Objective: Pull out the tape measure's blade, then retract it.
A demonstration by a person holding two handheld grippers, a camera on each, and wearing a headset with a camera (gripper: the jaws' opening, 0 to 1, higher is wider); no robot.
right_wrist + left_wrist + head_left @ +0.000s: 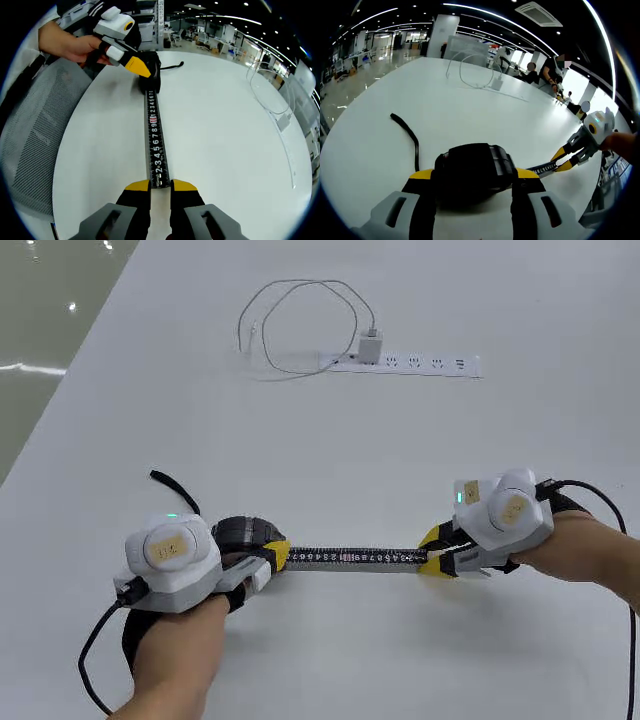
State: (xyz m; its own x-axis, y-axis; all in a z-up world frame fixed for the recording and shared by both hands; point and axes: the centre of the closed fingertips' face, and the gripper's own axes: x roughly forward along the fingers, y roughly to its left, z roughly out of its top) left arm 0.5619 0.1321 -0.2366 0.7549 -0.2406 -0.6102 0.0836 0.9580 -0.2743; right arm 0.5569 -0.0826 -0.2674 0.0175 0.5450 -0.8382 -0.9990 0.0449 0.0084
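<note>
Blade (350, 558) lies part-drawn near front edge of table (350, 440), right gripper (432, 552) pinching its tip, left gripper (278, 555) clamped round black case (245, 532); retraction judged not yet begun.

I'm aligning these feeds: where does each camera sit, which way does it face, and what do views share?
Head view: on the headset, facing forward and down at the white table; left claw and right claw show.
Left gripper view: on the left claw, facing across the tape measure case toward the right claw; own jaws show.
Right gripper view: on the right claw, facing back along the blade; own jaws show.
Shared: all three show the blade.
</note>
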